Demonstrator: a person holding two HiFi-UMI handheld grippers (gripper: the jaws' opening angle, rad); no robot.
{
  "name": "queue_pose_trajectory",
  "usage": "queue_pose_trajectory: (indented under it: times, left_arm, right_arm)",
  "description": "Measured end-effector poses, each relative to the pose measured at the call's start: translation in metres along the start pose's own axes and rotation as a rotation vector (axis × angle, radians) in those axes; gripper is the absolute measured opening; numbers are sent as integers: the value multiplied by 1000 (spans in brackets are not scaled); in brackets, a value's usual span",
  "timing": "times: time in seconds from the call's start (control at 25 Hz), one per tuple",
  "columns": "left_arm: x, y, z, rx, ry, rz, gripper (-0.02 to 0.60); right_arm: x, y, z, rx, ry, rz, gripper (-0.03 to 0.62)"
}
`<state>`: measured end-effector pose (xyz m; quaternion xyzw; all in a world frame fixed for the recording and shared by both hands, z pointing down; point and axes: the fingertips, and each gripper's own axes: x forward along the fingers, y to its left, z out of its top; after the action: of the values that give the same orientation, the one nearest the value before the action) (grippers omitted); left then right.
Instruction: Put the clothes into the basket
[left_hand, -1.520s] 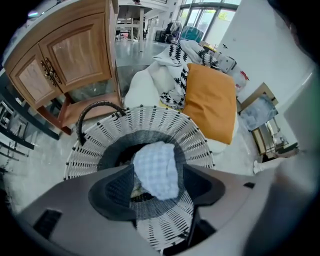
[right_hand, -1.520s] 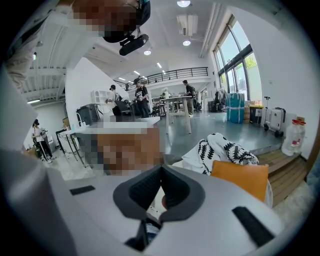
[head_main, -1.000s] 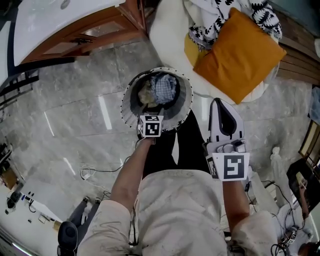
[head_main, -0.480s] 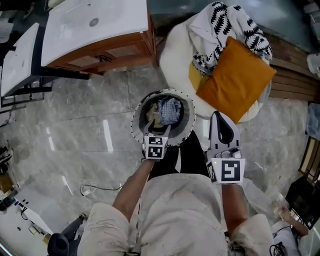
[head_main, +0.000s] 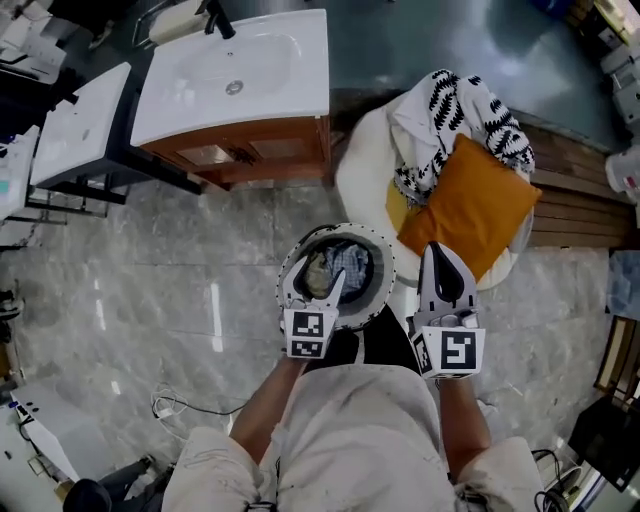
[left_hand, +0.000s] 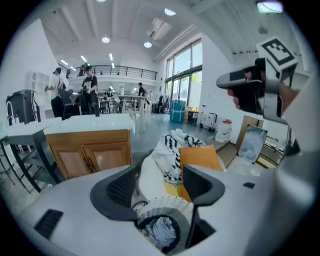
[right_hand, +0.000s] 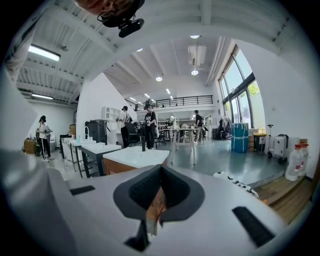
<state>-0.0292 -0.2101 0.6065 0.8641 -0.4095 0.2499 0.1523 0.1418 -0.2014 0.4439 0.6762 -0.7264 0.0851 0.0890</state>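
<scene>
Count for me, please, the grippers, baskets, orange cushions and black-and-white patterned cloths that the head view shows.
Grippers: 2, the left gripper and the right gripper
Basket: 1
Orange cushion: 1
Black-and-white patterned cloth: 1
Total: 5

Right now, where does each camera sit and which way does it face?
Head view: on the person's head, facing steeply down at the basket; forearms, left gripper and right gripper show.
Left gripper view: on that gripper, facing forward, slightly down, between open fingers toward the basket; right gripper upper right.
Right gripper view: on that gripper, facing level across the room past shut fingers.
Shared: head and left gripper views both show the basket and orange cushion.
</scene>
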Motion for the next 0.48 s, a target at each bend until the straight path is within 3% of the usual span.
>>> queue_pose_trajectory:
  times: [0.24, 0.48]
  left_arm:
    - [-62, 17, 106, 72, -234, 77, 293]
    - [-121, 35, 182, 74, -398, 132, 293]
  right_arm:
    - [-9, 11, 50, -27, -103, 9, -11]
    - [-15, 19, 95, -46, -181, 2, -11]
